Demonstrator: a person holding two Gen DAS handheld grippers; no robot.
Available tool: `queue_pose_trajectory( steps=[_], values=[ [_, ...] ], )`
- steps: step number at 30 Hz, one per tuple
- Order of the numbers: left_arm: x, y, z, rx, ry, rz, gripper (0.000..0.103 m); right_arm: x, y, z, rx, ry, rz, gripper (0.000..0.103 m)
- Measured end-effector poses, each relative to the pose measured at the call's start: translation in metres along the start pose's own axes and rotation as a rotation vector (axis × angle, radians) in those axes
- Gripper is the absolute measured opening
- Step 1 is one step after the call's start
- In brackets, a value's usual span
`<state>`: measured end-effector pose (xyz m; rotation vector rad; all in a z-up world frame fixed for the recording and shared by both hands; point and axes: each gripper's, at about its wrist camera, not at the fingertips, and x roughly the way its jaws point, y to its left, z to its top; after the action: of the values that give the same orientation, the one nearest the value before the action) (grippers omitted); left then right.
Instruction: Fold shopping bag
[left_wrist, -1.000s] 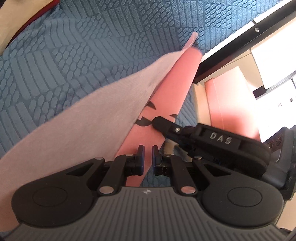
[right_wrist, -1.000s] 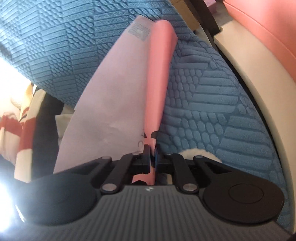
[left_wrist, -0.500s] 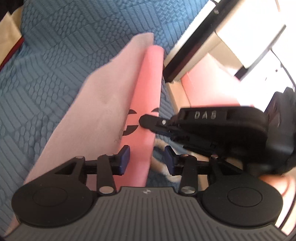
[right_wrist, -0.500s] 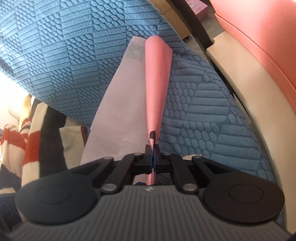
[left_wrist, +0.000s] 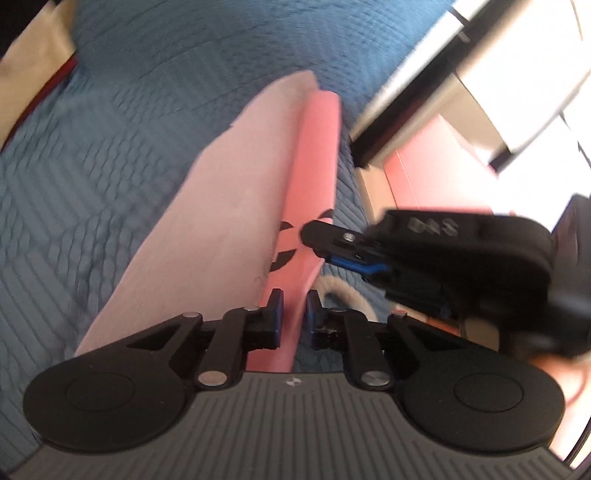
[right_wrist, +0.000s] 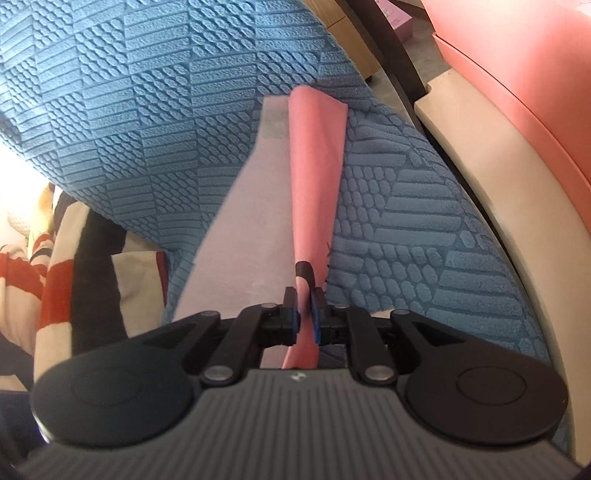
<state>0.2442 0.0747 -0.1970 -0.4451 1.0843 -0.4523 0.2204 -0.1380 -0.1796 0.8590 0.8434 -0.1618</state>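
Observation:
The shopping bag (left_wrist: 314, 166) is pink with black print and a paler inner side (left_wrist: 221, 221); it lies as a long folded strip on a blue textured blanket (left_wrist: 110, 129). My left gripper (left_wrist: 294, 317) is shut on the near end of the pink fold. From the right, my right gripper (left_wrist: 317, 236) pinches the same fold a little further along. In the right wrist view, the right gripper (right_wrist: 304, 314) holds the bag (right_wrist: 317, 166) between its blue pads, and the strip runs away from it. A white rope handle (left_wrist: 351, 295) peeks out beside the fold.
The blanket (right_wrist: 147, 110) ends at a cream ledge (right_wrist: 498, 184) with a pink box (right_wrist: 517, 74) beyond it. A dark frame bar (left_wrist: 406, 99) runs along the blanket's far right. Striped red, black and cream cloth (right_wrist: 55, 277) lies at the left.
My left gripper opened wide half a second ago and has since closed on the pink fold. The right gripper kept hold, with its pads slightly further apart now. Both views shifted along the strip.

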Motion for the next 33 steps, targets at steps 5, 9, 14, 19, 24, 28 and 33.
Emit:
queue_pose_trajectory(
  steps=[5,9,14,19,24,28,33],
  values=[
    [-0.001,0.026,0.007,-0.175,0.004,-0.053,0.015,-0.001,0.011,-0.001,-0.032,-0.009,-0.003,0.015],
    [-0.004,0.023,0.010,-0.203,-0.005,-0.028,0.015,0.001,0.018,-0.002,-0.045,-0.011,-0.005,0.015],
    [-0.015,0.019,0.010,-0.177,-0.012,0.026,0.015,0.005,0.023,-0.003,-0.064,-0.003,0.012,0.015],
    [-0.016,0.034,0.013,-0.221,-0.012,0.063,0.015,0.007,0.025,-0.004,-0.062,-0.015,0.004,0.015],
    [-0.010,0.043,0.016,-0.245,0.003,0.083,0.015,0.015,0.030,-0.004,-0.095,0.011,0.032,0.015],
    [-0.010,0.046,0.018,-0.251,0.012,0.078,0.015,0.029,0.040,-0.007,-0.158,0.051,0.029,0.015],
    [-0.016,0.044,0.018,-0.237,0.008,0.104,0.015,0.045,0.029,-0.012,-0.129,0.085,-0.018,0.008]
  ],
)
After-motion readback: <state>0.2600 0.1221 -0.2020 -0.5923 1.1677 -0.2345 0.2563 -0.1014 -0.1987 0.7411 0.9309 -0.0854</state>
